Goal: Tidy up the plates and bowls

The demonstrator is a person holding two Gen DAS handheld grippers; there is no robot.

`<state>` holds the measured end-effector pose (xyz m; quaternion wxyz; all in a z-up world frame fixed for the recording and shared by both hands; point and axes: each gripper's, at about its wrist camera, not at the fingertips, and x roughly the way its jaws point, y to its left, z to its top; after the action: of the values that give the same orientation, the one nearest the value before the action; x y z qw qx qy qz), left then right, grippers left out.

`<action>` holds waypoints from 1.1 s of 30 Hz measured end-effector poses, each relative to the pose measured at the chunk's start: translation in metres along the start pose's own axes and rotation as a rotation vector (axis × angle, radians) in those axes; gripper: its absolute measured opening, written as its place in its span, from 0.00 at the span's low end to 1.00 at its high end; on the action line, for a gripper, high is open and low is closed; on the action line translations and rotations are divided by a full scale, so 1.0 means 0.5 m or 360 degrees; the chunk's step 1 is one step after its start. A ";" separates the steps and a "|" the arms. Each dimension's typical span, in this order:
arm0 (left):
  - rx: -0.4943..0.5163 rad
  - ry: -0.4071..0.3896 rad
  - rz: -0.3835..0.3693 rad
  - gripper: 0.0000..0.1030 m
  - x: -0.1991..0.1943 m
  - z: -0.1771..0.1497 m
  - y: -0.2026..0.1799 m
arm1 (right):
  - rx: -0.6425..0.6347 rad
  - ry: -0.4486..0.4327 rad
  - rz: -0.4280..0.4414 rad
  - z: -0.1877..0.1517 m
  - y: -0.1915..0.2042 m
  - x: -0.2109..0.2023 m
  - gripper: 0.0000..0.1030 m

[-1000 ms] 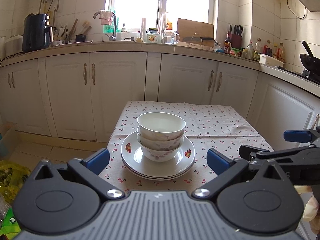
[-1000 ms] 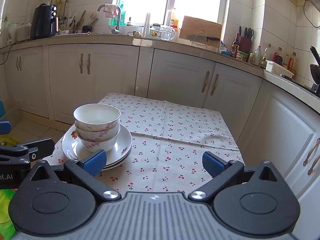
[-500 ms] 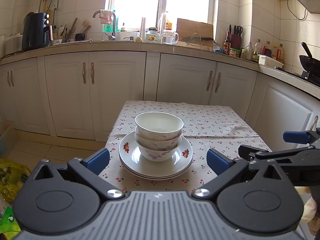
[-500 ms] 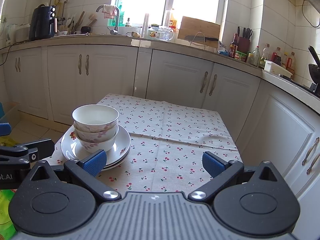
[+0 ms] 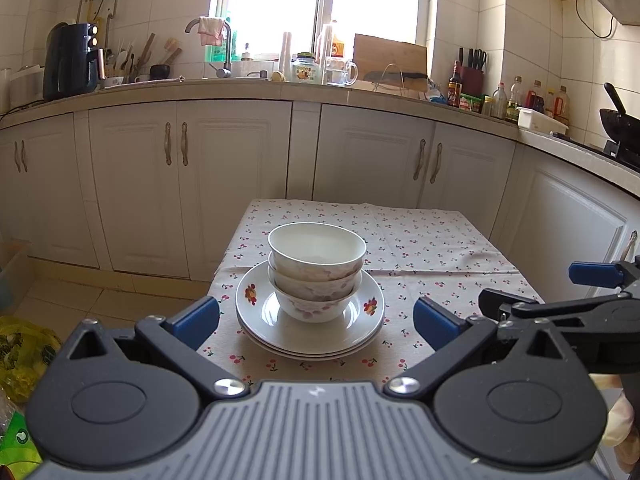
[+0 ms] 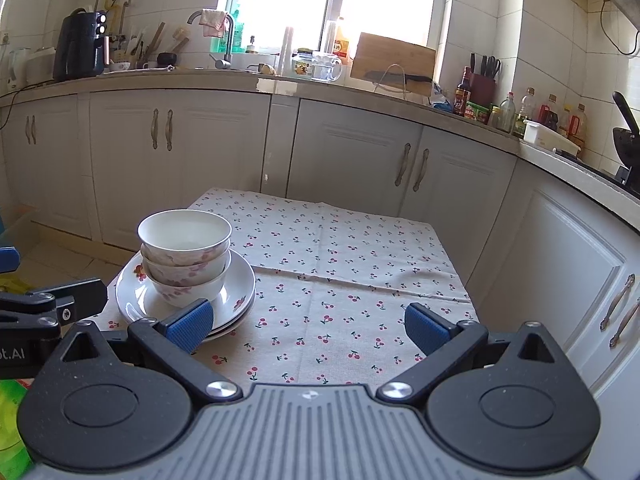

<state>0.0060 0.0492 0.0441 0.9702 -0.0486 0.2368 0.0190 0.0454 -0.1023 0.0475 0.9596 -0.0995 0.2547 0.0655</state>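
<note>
Three white bowls with pink flower prints (image 5: pixel 317 270) are nested upright on a stack of white plates with red flowers (image 5: pixel 310 338), near the front left of a small table with a cherry-print cloth (image 5: pixel 420 240). The bowls (image 6: pixel 185 254) and plates (image 6: pixel 236 294) also show at the left in the right wrist view. My left gripper (image 5: pixel 316 318) is open and empty, just in front of the stack. My right gripper (image 6: pixel 308 326) is open and empty over the table's front edge, to the right of the stack.
White kitchen cabinets (image 5: pixel 188 184) stand behind the table and along the right (image 6: pixel 568 264). The counter holds a sink tap (image 5: pixel 218 46), a black appliance (image 5: pixel 74 60), bottles (image 5: pixel 520 98) and a wok (image 5: pixel 620 122). A yellow bag (image 5: pixel 22 354) lies on the floor at left.
Both grippers have drifted slightly back and to the side; the stack sits a little further left in both views. Bowls and plates have not moved. Both grippers stay open.
</note>
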 end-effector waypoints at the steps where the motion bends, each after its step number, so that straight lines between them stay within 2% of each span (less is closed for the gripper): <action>1: -0.0001 0.0001 0.0000 0.99 0.000 0.000 0.000 | 0.0000 0.0000 -0.0001 0.000 -0.001 0.000 1.00; 33: -0.0011 0.0019 0.0004 0.99 0.010 0.001 -0.002 | 0.0002 0.0002 -0.0033 0.000 0.006 0.005 1.00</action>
<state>0.0105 0.0482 0.0422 0.9685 -0.0517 0.2427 0.0208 0.0471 -0.0993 0.0457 0.9601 -0.1016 0.2544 0.0555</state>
